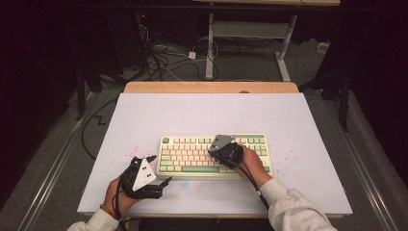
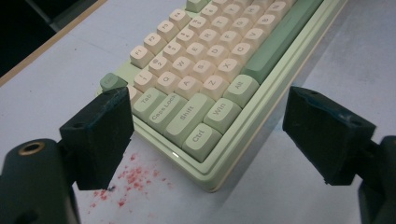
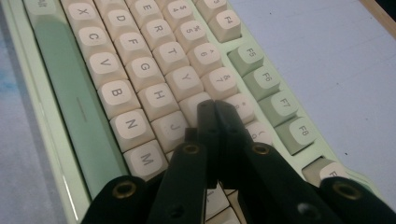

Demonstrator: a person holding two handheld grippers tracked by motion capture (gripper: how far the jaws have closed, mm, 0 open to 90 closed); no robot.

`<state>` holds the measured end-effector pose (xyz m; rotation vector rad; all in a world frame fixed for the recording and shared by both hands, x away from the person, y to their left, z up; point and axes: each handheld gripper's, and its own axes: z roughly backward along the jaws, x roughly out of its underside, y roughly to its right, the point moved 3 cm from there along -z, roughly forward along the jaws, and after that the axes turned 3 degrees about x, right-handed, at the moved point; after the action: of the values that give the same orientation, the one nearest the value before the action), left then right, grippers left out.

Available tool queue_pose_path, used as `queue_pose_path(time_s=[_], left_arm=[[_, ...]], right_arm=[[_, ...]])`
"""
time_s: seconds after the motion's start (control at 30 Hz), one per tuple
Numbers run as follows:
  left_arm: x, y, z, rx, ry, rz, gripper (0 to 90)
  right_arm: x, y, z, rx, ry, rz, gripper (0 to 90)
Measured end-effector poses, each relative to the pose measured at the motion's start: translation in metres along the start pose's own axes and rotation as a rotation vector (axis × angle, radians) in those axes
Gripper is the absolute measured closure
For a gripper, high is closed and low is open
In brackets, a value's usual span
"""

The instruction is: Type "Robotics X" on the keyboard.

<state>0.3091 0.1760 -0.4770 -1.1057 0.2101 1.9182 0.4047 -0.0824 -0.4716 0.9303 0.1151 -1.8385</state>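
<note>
A pale green keyboard (image 1: pixel 214 155) with cream keys lies on the white table top, near its front middle. My right gripper (image 1: pixel 219 150) hovers over the keyboard's middle keys; in the right gripper view the gripper (image 3: pixel 214 108) has its jaws pressed together, tips down by the U and J keys of the keyboard (image 3: pixel 140 70), nothing held. My left gripper (image 1: pixel 161 169) sits off the keyboard's front left corner. The left gripper view has the gripper (image 2: pixel 208 135) with jaws wide apart, framing the keyboard (image 2: pixel 210 79) corner with the Ctrl and Win keys.
Red speckles (image 2: pixel 133 179) stain the table (image 1: pixel 192 113) left of the keyboard. A wooden strip (image 1: pixel 211 87) edges the far side. Beyond it are cables (image 1: pixel 163 60) on the floor and a desk frame (image 1: pixel 250 33).
</note>
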Motion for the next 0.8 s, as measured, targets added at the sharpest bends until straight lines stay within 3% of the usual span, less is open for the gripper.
queue_pose_path(time_s=[0.27, 0.57, 0.8], left_arm=[[0.000, 0.000, 0.000, 0.003, -0.002, 0.004, 15.9], [0.001, -0.001, 0.000, 0.003, -0.008, 0.000, 15.9], [0.002, -0.001, 0.000, 0.005, -0.011, -0.003, 15.9]], right_arm=[[0.001, 0.005, 0.017, 0.004, 0.084, -0.065, 90.0], [0.001, 0.007, 0.027, 0.010, 0.131, -0.086, 89.3], [0.001, 0.010, 0.036, 0.035, 0.159, -0.094, 83.3]])
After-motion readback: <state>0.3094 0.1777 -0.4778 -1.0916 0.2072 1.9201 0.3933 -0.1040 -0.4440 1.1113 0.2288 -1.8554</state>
